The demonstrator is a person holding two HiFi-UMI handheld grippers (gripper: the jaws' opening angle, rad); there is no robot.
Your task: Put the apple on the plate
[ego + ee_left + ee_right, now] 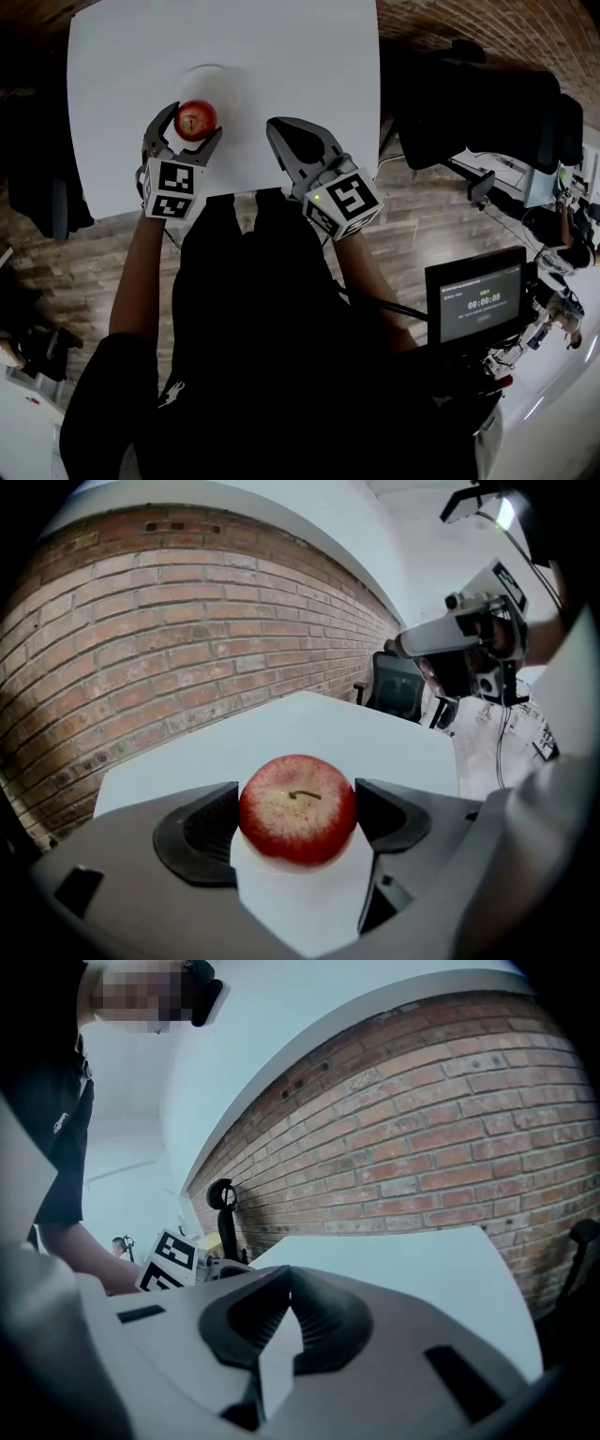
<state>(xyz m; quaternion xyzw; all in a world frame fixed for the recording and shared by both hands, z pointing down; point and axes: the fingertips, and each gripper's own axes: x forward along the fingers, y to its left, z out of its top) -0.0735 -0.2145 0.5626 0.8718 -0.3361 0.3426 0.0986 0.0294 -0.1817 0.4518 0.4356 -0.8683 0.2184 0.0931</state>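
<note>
A red apple (196, 120) with a short stem sits between the two fingers of my left gripper (192, 127), which is shut on it. In the left gripper view the apple (298, 808) touches both dark pads. The white plate (217, 82) lies on the white table (281, 66), and the apple is at its near edge; I cannot tell whether it rests on the plate or hangs just above it. My right gripper (279, 129) is shut and empty, to the right of the apple over the table; its jaws (286, 1279) meet at the tips.
The table's near edge runs just behind both grippers. A black office chair (469, 103) stands to the right of the table, and a small screen (476, 300) on a stand is at the lower right. A brick wall (141, 639) lies beyond the table.
</note>
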